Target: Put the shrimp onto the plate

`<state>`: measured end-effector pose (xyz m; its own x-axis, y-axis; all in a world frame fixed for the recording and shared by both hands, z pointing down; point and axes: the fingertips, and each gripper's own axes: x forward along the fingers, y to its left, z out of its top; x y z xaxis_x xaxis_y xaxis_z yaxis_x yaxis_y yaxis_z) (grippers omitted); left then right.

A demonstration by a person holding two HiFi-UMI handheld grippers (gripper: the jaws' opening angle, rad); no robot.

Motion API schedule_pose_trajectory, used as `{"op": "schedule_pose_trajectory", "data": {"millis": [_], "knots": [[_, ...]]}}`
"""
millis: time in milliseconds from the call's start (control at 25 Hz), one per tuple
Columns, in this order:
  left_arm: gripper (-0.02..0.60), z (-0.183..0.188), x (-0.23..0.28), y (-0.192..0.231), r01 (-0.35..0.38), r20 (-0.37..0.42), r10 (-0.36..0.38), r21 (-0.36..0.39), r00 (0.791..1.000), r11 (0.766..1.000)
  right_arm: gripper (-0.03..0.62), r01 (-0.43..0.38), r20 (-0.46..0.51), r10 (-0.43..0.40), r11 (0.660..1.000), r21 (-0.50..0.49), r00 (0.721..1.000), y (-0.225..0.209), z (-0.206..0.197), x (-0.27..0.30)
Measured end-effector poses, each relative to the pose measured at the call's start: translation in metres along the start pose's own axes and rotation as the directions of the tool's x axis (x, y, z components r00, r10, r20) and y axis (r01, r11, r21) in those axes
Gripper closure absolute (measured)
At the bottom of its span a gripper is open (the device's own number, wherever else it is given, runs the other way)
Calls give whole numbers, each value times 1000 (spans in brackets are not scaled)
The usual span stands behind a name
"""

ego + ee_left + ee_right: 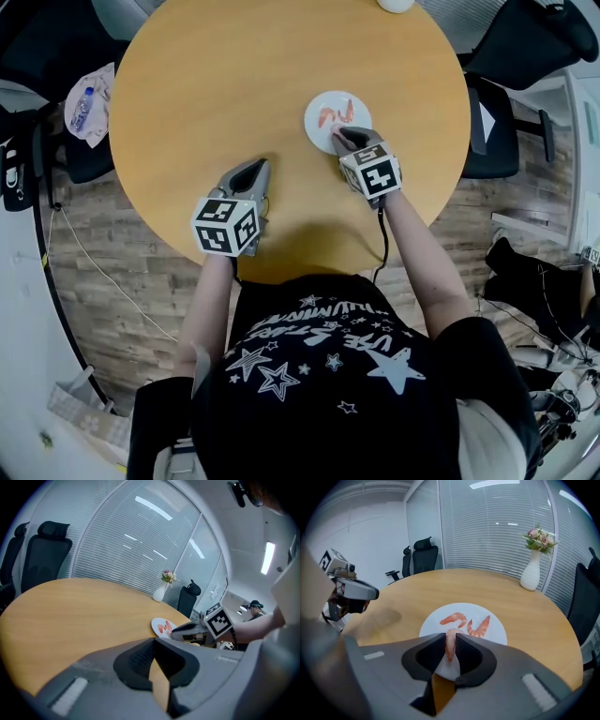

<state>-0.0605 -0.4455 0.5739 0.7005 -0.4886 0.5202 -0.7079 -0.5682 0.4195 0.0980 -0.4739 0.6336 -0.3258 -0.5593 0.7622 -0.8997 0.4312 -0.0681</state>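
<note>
You're at a round, honey-coloured wooden table (234, 75) standing on a floor of grey-brown wood planks (122, 309). Black high-backed office chairs ring it: one on your right (502, 122), more across the tabletop (424, 555). Behind them runs a glass partition hung with white horizontal blinds (497, 522), with bright ceiling strips mirrored in the panes. A white narrow-necked vase of pink flowers (533, 573) sits near the table's far edge. A plain white wall (370, 536) closes one side, and a long white strip light (268, 557) glows overhead.

shrimp (450, 644) part hid in R tongs (450, 635) | plate (499, 629) near rim hid | vase (396, 5) cut off top edge
</note>
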Motion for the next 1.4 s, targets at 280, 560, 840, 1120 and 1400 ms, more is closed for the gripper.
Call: {"op": "schedule_pose_trajectory", "data": {"millis": [280, 560, 840, 1120, 1400], "knots": [[580, -3, 2, 1, 5, -4, -5, -3, 1000, 1000, 523, -4, -17, 4, 1000, 7, 1000, 3, -1, 4], [580, -5, 3, -3, 3, -8, -3, -1, 1000, 1000, 522, -13, -21, 14, 1000, 8, 1000, -1, -3, 5], [580, -6, 0, -3, -5, -13, 5, 1, 1000, 1000, 499, -6, -30, 6, 1000, 9, 1000, -2, -1, 4], [580, -7, -8, -10, -19, -4, 19, 16, 1000, 1000, 502, 0, -4, 0, 1000, 26, 1000, -4, -3, -10], [580, -2, -22, -25, -35, 28, 34, 31, 999, 999, 502, -11, 52, 9, 999, 37, 999, 0, 1, -36]]}}
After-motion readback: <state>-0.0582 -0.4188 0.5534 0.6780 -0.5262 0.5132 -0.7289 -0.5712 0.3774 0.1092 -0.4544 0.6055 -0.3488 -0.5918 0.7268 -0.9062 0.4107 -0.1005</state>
